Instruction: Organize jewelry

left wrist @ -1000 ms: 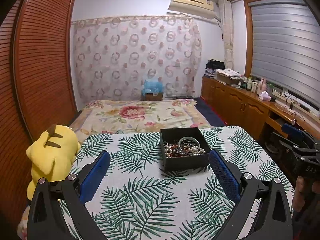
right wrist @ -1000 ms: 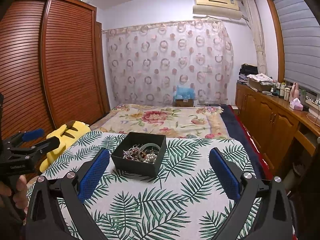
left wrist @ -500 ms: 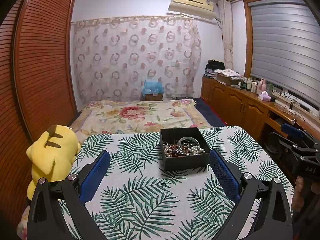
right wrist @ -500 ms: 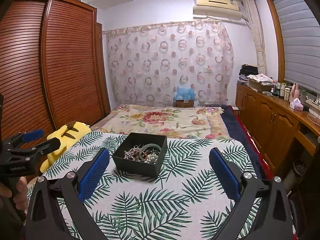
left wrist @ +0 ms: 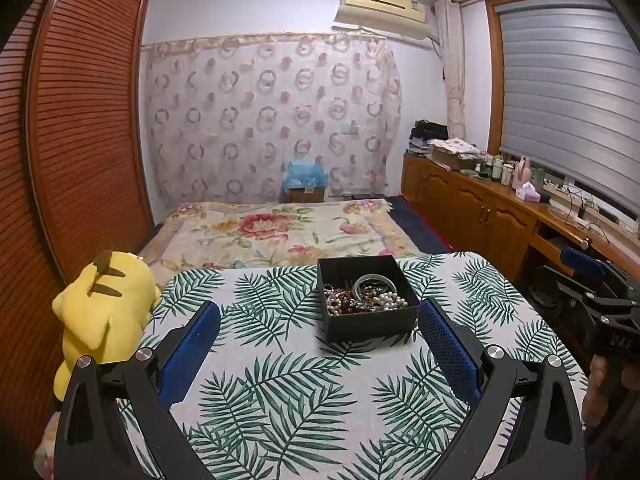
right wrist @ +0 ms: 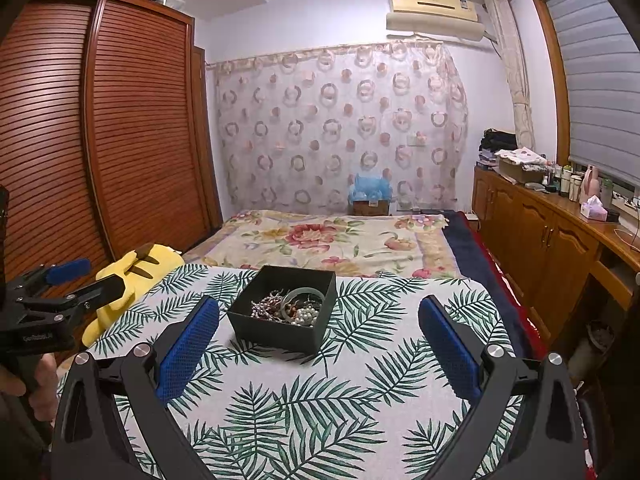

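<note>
A black open box (left wrist: pixel 366 322) stands on the palm-leaf tablecloth (left wrist: pixel 280 392). It holds a tangle of jewelry (left wrist: pixel 362 298): pearl beads, dark red beads and a grey bangle. The box also shows in the right wrist view (right wrist: pixel 280 334), with the jewelry (right wrist: pixel 294 308) inside. My left gripper (left wrist: pixel 318 344) is open and empty, just short of the box. My right gripper (right wrist: pixel 318 344) is open and empty, also short of the box and to its right. Each gripper shows at the edge of the other's view: the right one (left wrist: pixel 596 292) and the left one (right wrist: pixel 60 288).
A yellow plush toy (left wrist: pixel 106 308) lies at the table's left edge. A bed with a floral cover (left wrist: pixel 276 232) is behind the table. A wooden cabinet run (left wrist: pixel 480 208) lines the right wall, louvred wardrobe doors (right wrist: pixel 100 140) the left.
Both grippers have drifted very slightly. The box and jewelry stay in place. Both grippers remain open.
</note>
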`<state>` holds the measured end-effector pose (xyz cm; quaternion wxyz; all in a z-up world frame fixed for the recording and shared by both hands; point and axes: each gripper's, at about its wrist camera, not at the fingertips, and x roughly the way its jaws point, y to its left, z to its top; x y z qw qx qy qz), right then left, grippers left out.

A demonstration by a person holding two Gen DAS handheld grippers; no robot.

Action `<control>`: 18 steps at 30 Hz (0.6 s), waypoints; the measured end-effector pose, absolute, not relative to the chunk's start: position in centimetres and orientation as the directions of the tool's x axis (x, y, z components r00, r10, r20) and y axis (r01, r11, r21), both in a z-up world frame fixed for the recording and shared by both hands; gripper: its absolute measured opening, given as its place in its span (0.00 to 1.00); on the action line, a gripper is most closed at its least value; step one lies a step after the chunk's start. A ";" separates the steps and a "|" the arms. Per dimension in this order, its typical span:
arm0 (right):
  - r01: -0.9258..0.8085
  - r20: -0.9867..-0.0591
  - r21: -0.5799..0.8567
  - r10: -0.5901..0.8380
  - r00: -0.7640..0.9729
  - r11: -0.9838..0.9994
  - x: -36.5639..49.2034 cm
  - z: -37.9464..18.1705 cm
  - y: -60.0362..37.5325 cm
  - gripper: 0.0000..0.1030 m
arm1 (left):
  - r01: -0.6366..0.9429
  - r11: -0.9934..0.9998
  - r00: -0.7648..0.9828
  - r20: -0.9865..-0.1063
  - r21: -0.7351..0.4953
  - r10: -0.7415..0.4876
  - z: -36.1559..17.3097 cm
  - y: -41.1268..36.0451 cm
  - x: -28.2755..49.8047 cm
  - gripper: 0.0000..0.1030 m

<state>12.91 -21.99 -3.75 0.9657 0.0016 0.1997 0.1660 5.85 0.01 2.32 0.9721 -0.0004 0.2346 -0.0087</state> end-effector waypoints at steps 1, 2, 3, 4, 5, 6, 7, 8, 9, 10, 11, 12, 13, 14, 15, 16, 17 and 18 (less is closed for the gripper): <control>-0.320 -0.385 0.071 0.322 0.865 0.945 12.9 -3.7 -22.0 0.98 | 0.017 1.000 0.890 -0.456 -0.005 -0.018 2.3 0.0 5.9 0.93; -0.320 -0.386 0.071 0.321 0.865 0.945 12.9 -3.7 -22.0 0.98 | 0.018 1.000 0.889 -0.457 -0.006 -0.018 2.3 0.0 5.9 0.93; -0.320 -0.386 0.071 0.322 0.864 0.945 12.9 -3.8 -21.9 0.98 | 0.016 1.000 0.889 -0.457 -0.005 -0.017 2.3 0.0 5.8 0.93; -0.320 -0.386 0.069 0.321 0.865 0.945 12.8 -3.8 -21.9 0.98 | 0.016 1.000 0.890 -0.456 -0.005 -0.016 2.3 0.0 5.8 0.93; -0.320 -0.385 0.069 0.321 0.865 0.945 12.8 -3.7 -21.8 0.98 | 0.016 1.000 0.890 -0.456 -0.006 -0.017 2.3 0.0 5.8 0.93; -0.320 -0.385 0.070 0.322 0.865 0.945 12.8 -3.8 -21.8 0.98 | 0.016 1.000 0.889 -0.457 -0.007 -0.017 2.3 0.0 5.9 0.93; -0.320 -0.385 0.071 0.322 0.865 0.945 12.8 -3.7 -21.8 0.98 | 0.016 1.000 0.889 -0.457 -0.005 -0.017 2.3 0.0 5.8 0.93; -0.320 -0.385 0.070 0.322 0.865 0.945 12.8 -3.8 -21.8 0.98 | 0.016 1.000 0.890 -0.457 -0.005 -0.016 2.3 0.0 5.8 0.93; -0.320 -0.385 0.070 0.321 0.865 0.945 12.8 -3.8 -21.7 0.98 | 0.015 1.000 0.889 -0.458 -0.006 -0.016 2.3 0.0 5.8 0.93; -0.320 -0.385 0.069 0.321 0.865 0.945 12.8 -3.8 -21.8 0.98 | 0.015 1.000 0.889 -0.458 -0.007 -0.017 2.4 -0.2 5.8 0.93; -0.320 -0.385 0.070 0.321 0.865 0.945 12.8 -3.8 -21.8 0.98 | 0.014 1.000 0.889 -0.458 -0.006 -0.015 2.4 -0.1 5.8 0.93; -0.320 -0.385 0.071 0.322 0.865 0.945 12.8 -3.8 -21.8 0.98 | 0.013 1.000 0.889 -0.458 -0.006 -0.014 2.4 -0.2 5.8 0.93; -0.320 -0.385 0.070 0.321 0.865 0.945 12.8 -3.8 -21.8 0.98 | 0.013 1.000 0.889 -0.458 -0.006 -0.014 2.5 -0.3 5.8 0.93; -0.320 -0.385 0.070 0.321 0.865 0.945 12.8 -3.8 -21.8 0.98 | 0.015 1.000 0.888 -0.459 -0.007 -0.016 2.5 -0.3 5.8 0.93; -0.320 -0.386 0.070 0.322 0.865 0.945 12.8 -3.8 -21.8 0.98 | 0.017 1.000 0.888 -0.459 -0.010 -0.020 2.5 -0.4 5.7 0.93; -0.320 -0.385 0.070 0.321 0.865 0.945 12.8 -3.8 -21.8 0.98 | 0.018 1.000 0.889 -0.458 -0.010 -0.020 2.6 -0.5 5.7 0.93; -0.319 -0.385 0.069 0.320 0.866 0.945 12.8 -3.8 -21.9 0.98 | 0.018 1.000 0.889 -0.458 -0.007 -0.019 2.6 -0.6 5.7 0.93; -0.318 -0.384 0.070 0.320 0.866 0.945 12.7 -3.8 -21.8 0.98 | 0.017 1.000 0.889 -0.458 -0.008 -0.018 2.6 -0.5 5.7 0.93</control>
